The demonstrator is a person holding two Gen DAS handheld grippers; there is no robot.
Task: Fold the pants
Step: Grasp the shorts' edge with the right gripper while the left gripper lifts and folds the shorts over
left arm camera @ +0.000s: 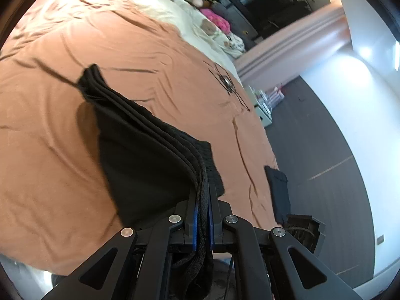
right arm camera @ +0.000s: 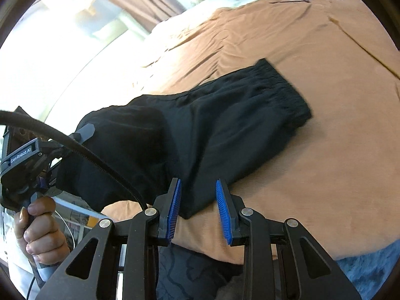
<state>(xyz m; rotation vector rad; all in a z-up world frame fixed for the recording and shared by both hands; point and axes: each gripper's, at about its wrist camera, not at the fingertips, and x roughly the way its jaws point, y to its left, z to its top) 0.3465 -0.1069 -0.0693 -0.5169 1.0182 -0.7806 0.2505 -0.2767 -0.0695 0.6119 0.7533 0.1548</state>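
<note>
Black pants [right arm camera: 200,130] lie partly folded near the front edge of the orange bedspread [right arm camera: 325,162], their layered hems pinched tight in my left gripper [left arm camera: 203,215] and lifted, while my right gripper [right arm camera: 198,210] hangs parted and holds nothing over their nearest corner.
</note>
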